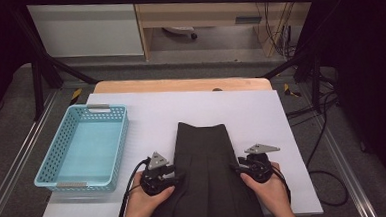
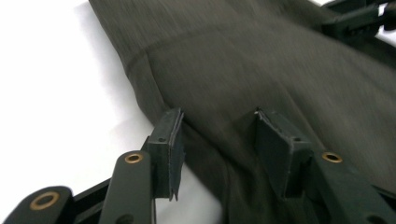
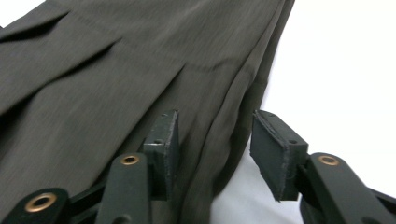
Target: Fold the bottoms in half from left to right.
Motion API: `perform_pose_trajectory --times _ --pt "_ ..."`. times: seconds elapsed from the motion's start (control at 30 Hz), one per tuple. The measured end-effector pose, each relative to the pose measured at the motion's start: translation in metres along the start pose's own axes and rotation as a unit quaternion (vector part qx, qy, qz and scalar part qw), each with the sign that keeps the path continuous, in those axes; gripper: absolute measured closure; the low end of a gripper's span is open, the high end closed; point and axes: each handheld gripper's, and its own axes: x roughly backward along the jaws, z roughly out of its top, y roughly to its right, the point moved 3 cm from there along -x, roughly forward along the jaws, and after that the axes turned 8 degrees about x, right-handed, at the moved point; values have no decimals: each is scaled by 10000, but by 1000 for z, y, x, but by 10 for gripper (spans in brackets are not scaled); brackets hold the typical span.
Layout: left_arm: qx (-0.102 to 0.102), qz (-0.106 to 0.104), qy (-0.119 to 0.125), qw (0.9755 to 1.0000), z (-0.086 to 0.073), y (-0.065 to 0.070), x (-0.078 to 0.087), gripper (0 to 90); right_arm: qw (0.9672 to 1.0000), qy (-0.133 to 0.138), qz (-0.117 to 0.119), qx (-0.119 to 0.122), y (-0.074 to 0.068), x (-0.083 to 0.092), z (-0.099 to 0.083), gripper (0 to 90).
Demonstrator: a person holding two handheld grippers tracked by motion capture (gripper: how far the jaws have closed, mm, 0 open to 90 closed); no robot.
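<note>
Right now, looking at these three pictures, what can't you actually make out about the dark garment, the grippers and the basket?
- Dark garment: its near end is cut off by the high view's bottom edge, so its type and length stay unknown.
- Left gripper and right gripper: jaws open astride the garment's edges; whether the pads touch cloth is unclear.
- Blue basket: the near wall hides the floor just behind it.

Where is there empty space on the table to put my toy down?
The white table is bare behind the dark cloth and to its right. The blue basket is empty too. It is crowded near the front, where both grippers sit at the cloth's edges.
</note>
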Motion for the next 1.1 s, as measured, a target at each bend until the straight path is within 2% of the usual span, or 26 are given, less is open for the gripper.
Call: perform_pose_trajectory --times 0.13,0.27,0.3,0.33,0.4,0.43,0.47,0.6,0.7,0.83,0.93,1.0,1.03,1.07,1.1 --pt "24 44 -55 10000 9 -8 -14 508 10000 -31 -14 -52 8 -14 11 484" --pt "-33 -9 -210 9998 8 -12 -25 553 9997 -219 38 -100 11 -28 9 489" --pt "-33 -9 -210 9998 8 -12 -25 580 9998 -184 61 -112 11 -29 9 523" --pt "-150 45 -235 9996 7 -12 -26 624 9997 -175 125 -127 10 -28 8 580" --pt "-88 -16 -277 9996 7 -13 -26 710 9996 -224 148 -89 9 -27 8 668" --pt "-88 -16 -277 9996 7 -13 -26 762 9996 -224 148 -89 9 -27 8 668" --pt "-108 -18 -264 9996 6 -13 -24 792 9994 -251 215 -65 8 -25 7 763" --pt "-177 -1 -271 9995 3 -10 -20 845 9994 -275 220 49 3 -22 7 800" --pt "-292 -40 -349 9990 -5 -2 -9 850 9991 -301 265 113 -5 -15 2 801" --pt "-358 -164 -441 9983 -16 6 5 850 9986 -300 386 195 -16 -3 -9 798" --pt "-384 -126 -408 9984 -16 8 10 825 9989 -221 351 210 -18 1 -12 744" --pt "-338 -67 -335 9988 -13 6 10 731 9990 -217 327 234 -17 0 -9 622" --pt "-338 -67 -335 9988 -13 6 10 656 9990 -217 327 234 -17 0 -9 622" --pt "-331 81 -295 9990 -7 3 11 576 9992 -171 241 258 -14 1 -5 547" --pt "-331 81 -295 9990 -7 3 11 531 9993 -145 204 263 -12 2 -1 525"
